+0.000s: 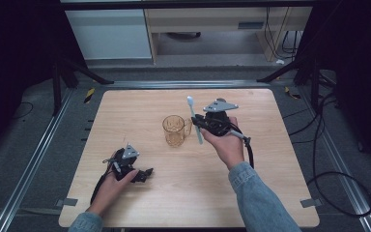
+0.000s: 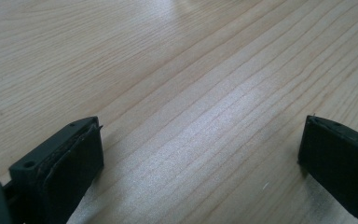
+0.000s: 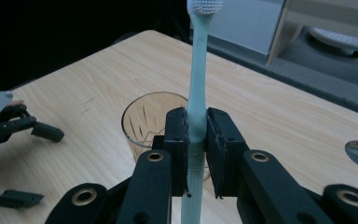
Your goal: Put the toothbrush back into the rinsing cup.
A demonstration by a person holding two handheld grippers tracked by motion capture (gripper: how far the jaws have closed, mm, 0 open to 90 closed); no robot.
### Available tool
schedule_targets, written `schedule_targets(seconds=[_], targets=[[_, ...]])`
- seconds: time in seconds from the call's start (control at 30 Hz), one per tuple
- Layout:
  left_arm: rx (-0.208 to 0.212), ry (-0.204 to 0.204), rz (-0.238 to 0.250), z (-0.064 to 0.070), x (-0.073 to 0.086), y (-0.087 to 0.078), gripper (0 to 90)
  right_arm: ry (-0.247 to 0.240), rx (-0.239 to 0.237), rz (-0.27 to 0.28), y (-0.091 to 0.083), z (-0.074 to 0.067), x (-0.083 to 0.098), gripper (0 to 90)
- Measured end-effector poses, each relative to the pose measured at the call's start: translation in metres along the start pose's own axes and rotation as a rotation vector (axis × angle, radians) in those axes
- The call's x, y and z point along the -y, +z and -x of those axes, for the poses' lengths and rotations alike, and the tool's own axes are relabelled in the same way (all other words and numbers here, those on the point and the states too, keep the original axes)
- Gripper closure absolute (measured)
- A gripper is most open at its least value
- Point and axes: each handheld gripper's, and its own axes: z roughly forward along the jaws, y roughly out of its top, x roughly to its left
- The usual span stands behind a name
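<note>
Right gripper view showed the right gripper (image 3: 196, 140) clenched on a toothbrush (image 3: 198, 79), bristles up, beside the cup (image 3: 142, 122) (probably for dropping in); left gripper (image 1: 142, 175) rested spread apart on the table (image 1: 125, 111).

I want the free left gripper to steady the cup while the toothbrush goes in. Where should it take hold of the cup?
Grip the cup across its body from the person's left side. Its handle sticks out on the right, toward the right gripper holding the toothbrush, so the left wall is bare and clear. The left gripper is already open on the table, probably wide enough.
</note>
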Motion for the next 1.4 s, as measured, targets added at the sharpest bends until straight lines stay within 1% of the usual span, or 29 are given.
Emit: schedule_targets(seconds=[0.17,0.2,0.43,0.5,0.63,0.7,0.8,0.97,1.17,1.33,1.4], targets=[[0.0,0.0,0.0,0.0,0.0,0.0,0.0,0.009,0.018,0.056,-0.001,0.0,-0.002,79.0],[0.0,0.0,0.0,0.0,0.0,0.0,0.0,0.009,0.018,0.056,-0.001,0.0,-0.002,79.0],[0.0,0.0,0.0,0.0,0.0,0.0,0.0,0.015,0.037,0.125,-0.001,0.0,-0.004,79.0],[0.0,0.0,0.0,0.0,0.0,0.0,0.0,0.014,0.041,0.131,-0.001,-0.001,-0.004,79.0],[0.0,0.0,0.0,0.0,0.0,0.0,0.0,0.022,0.05,0.163,0.002,0.0,-0.004,79.0],[-0.001,-0.001,0.0,0.0,0.0,0.0,0.0,0.034,0.06,0.189,0.003,0.001,-0.006,79.0],[-0.002,-0.001,0.0,0.0,0.0,0.0,0.0,0.045,0.06,0.202,0.005,0.002,-0.007,79.0],[-0.002,-0.002,0.0,0.0,0.0,0.0,0.0,0.045,0.076,0.222,0.01,0.0,-0.011,79.1],[-0.002,-0.001,0.0,0.0,0.0,0.0,0.0,0.029,0.086,0.214,0.017,0.0,-0.016,79.1],[-0.002,-0.004,0.003,0.0,0.0,0.0,0.0,0.042,0.099,0.235,0.022,0.002,-0.02,79.1],[-0.002,-0.004,0.002,0.0,0.0,0.0,0.0,0.044,0.104,0.253,0.024,0.003,-0.022,79.1]])
